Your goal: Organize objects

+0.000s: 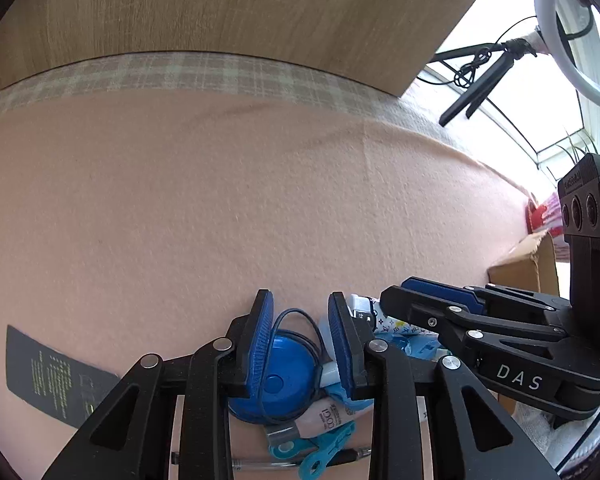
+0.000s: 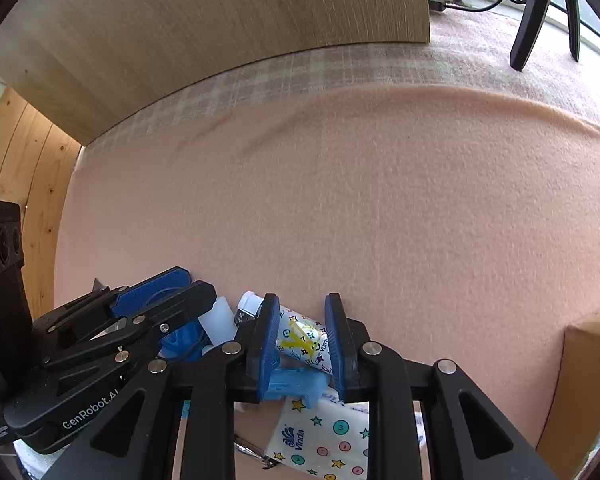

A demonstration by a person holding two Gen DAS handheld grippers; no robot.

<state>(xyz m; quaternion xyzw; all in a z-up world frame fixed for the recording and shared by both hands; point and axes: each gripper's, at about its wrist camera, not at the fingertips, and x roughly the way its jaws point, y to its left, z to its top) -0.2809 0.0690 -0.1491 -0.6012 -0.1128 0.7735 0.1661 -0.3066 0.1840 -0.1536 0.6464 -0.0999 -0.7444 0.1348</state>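
My left gripper (image 1: 300, 312) hangs open over a small heap on the pink blanket. Between its blue pads lies a round blue case with a thin cord (image 1: 278, 376). Below it lie a pink tube (image 1: 324, 420), teal clips (image 1: 316, 452) and a clear pen (image 1: 268, 462). My right gripper (image 2: 302, 314) is open over a white pack with a yellow logo print (image 2: 304, 340) and a light-blue plastic item (image 2: 296, 386). A Vinda tissue pack (image 2: 324, 440) lies under it. A white bottle (image 2: 220, 320) stands between the grippers. The right gripper also shows in the left wrist view (image 1: 396, 300).
A dark card with green print (image 1: 52, 380) lies on the blanket at the left. A cardboard box (image 2: 580, 380) stands at the right. A wooden headboard (image 1: 220, 8) runs along the back. A tripod and ring light (image 1: 480, 76) stand at the far right.
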